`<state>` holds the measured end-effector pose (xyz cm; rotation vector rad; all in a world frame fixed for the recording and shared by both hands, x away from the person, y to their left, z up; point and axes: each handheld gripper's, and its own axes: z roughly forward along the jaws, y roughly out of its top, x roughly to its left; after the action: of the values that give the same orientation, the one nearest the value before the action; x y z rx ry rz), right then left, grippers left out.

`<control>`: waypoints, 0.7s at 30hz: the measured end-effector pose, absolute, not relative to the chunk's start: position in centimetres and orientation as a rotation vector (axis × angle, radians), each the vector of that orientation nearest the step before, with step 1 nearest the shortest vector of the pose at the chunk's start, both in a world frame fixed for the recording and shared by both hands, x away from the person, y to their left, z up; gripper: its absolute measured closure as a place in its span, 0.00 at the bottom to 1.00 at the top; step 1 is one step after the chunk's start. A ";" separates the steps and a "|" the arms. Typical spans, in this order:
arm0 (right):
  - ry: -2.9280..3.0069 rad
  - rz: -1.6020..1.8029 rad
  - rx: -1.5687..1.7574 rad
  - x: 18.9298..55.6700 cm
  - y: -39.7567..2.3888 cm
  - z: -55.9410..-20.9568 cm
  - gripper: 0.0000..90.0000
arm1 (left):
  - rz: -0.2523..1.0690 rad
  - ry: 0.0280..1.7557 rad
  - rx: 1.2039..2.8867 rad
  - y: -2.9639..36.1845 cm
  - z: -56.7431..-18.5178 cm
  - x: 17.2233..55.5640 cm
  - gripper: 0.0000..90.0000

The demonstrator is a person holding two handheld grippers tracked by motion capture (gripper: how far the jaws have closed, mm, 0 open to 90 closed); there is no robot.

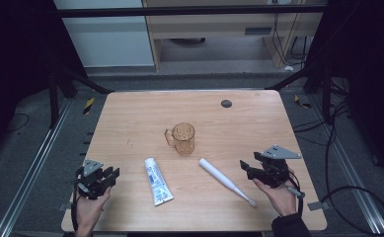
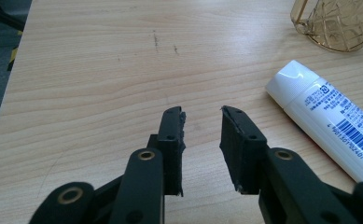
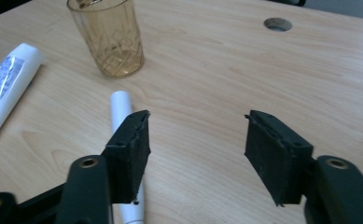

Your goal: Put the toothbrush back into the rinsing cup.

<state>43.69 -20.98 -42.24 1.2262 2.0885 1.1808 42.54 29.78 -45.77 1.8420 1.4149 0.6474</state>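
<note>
On the light wooden table (image 1: 130, 118), a ribbed amber see-through glass mug (image 1: 182, 138) stands upright near the middle, with a small round dark hole (image 1: 226, 103) in the tabletop farther back. Nothing stands between either claw and the things nearest it.

A white toothpaste tube with blue print (image 1: 157, 180) lies flat in front of the mug, cap toward the mug. The left claw (image 1: 111, 176) rests near the table's front left corner, jaws moderately apart and empty; the tube lies near it, to its right, apart.

A white slim electric toothbrush (image 1: 226, 181) lies slantwise right of the tube. The right claw (image 1: 244, 168) hovers just beside its thicker half, jaws spread wide, holding nothing. In the right gripper view the toothbrush passes under the left jaw.
</note>
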 end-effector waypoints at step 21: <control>2.299 1.110 1.204 41.5 -19.0 -43.8 1.00 | 0.666 1.429 1.872 29.6 -45.7 42.3 0.92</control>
<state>41.52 -19.02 -43.84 1.2038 2.2992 1.1103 42.33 29.64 -45.66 1.8717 1.4286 0.6655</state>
